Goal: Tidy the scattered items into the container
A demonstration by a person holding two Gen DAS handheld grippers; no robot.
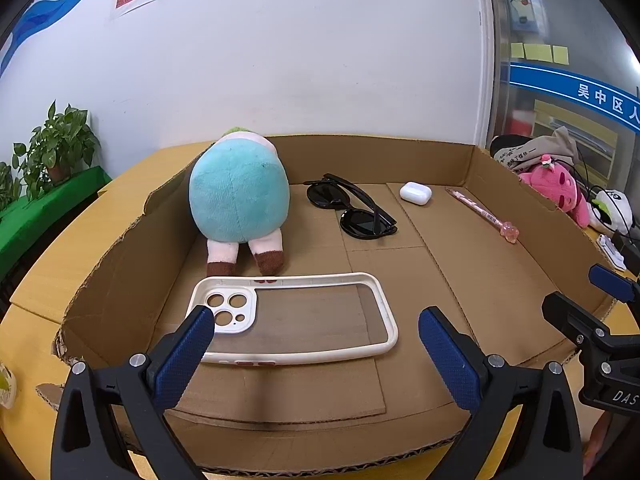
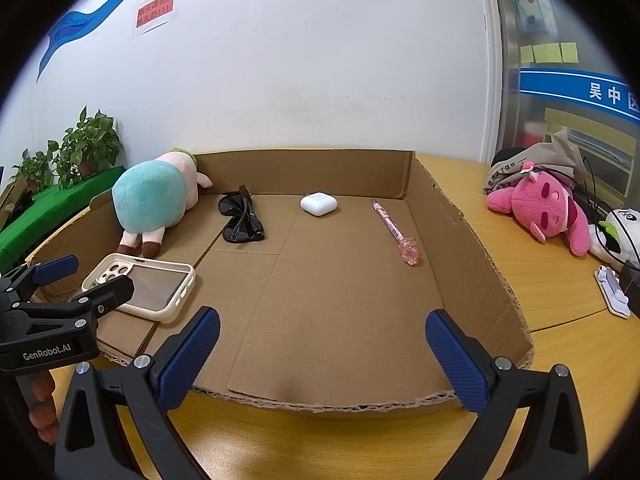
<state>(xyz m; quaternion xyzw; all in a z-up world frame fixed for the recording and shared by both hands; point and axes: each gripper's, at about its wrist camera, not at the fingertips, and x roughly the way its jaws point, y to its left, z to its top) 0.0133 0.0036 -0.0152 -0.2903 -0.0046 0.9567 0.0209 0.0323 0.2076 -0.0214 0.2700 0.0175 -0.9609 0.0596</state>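
Cardboard tray (image 2: 460, 240) with low, ragged walls holds all items: plush toy (image 2: 152, 200) against the left wall, sunglasses (image 2: 240, 220), earbud case (image 2: 319, 203), pink pen (image 2: 394, 232) near the right wall, phone case (image 1: 292, 318) front left. Bare floor lies centre-front. Left gripper (image 1: 316, 332) and right gripper (image 2: 322, 334) hover with fingers apart, empty.

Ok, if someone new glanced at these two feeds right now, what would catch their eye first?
Probably the teal plush toy lying in the far left corner of the shallow cardboard tray, with black sunglasses, a white earbud case and a pink pen spread across the floor to its right. Next, the cream phone case lying flat just ahead of the left gripper, whose jaws stand wide open. A pink plush lies outside on the table, right.
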